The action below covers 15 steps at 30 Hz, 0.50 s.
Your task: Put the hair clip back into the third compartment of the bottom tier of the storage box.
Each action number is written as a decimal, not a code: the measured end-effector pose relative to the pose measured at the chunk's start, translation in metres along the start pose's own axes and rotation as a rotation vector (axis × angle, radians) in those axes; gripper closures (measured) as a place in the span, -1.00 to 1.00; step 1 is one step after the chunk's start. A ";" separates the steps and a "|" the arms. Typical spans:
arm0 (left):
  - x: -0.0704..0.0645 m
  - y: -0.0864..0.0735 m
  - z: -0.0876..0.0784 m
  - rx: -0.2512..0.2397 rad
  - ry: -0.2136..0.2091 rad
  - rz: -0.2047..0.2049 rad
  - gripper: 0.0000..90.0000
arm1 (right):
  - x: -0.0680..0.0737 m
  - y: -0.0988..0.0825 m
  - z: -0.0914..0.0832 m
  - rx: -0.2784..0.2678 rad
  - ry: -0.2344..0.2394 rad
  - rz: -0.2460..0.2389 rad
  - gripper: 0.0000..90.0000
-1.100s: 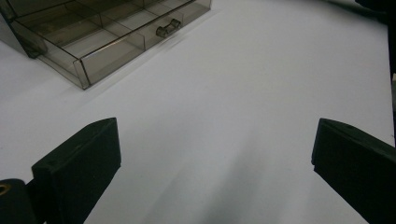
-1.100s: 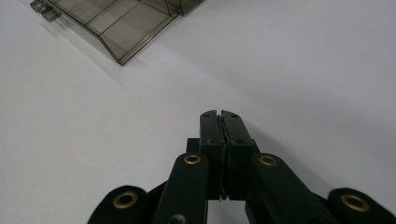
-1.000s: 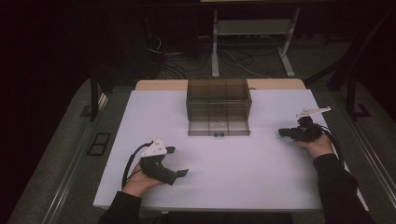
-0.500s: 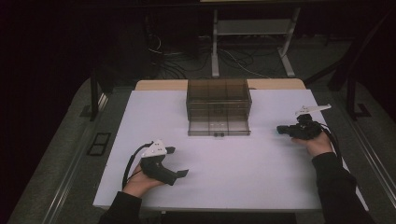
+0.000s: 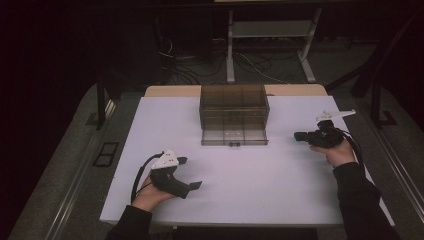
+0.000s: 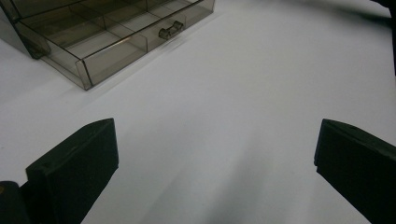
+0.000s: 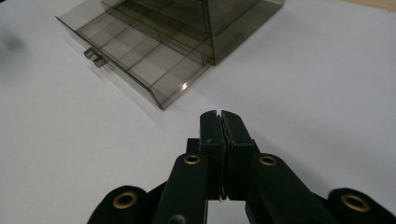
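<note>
A smoky clear plastic drawer cabinet (image 5: 234,109) stands at the back middle of the white table (image 5: 250,175). Its bottom drawer (image 5: 234,136) is pulled out, with a small handle (image 6: 170,30) at the front and empty compartments (image 7: 140,53) inside. My left gripper (image 5: 189,172) rests near the front left of the table, held by a hand, its jaws wide apart with nothing between them; one fingertip (image 6: 77,161) shows at the lower left of its view. My right gripper (image 5: 300,135) sits to the right of the drawer, pointing at it, jaws pressed together on nothing (image 7: 220,116).
Beyond the table's far edge are a metal stand (image 5: 270,40) and loose cables (image 5: 185,62) on the dark floor. A dark sleeve (image 5: 360,200) covers the right forearm. Bare white tabletop lies between the two grippers and in front of the drawer.
The right gripper has edged slightly toward the person and lower on the table. The left gripper and the drawer have stayed put.
</note>
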<state>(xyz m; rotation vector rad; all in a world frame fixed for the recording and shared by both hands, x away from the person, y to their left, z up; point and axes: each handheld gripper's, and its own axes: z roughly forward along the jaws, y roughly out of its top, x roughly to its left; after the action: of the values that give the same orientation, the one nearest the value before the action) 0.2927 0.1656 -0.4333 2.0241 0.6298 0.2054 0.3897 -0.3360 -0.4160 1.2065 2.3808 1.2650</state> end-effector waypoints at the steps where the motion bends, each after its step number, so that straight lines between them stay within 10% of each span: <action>1: 0.000 0.000 0.000 -0.001 0.000 0.000 -1.00 | 0.001 0.001 0.000 0.001 -0.001 -0.003 0.94; 15: -0.001 0.000 0.000 0.000 -0.004 0.003 -1.00 | 0.012 0.010 0.005 -0.004 0.015 -0.031 0.94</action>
<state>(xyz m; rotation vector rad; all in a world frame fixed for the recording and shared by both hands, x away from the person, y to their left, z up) 0.2923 0.1650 -0.4332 2.0250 0.6239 0.2033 0.3899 -0.3207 -0.4091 1.1582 2.3970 1.2731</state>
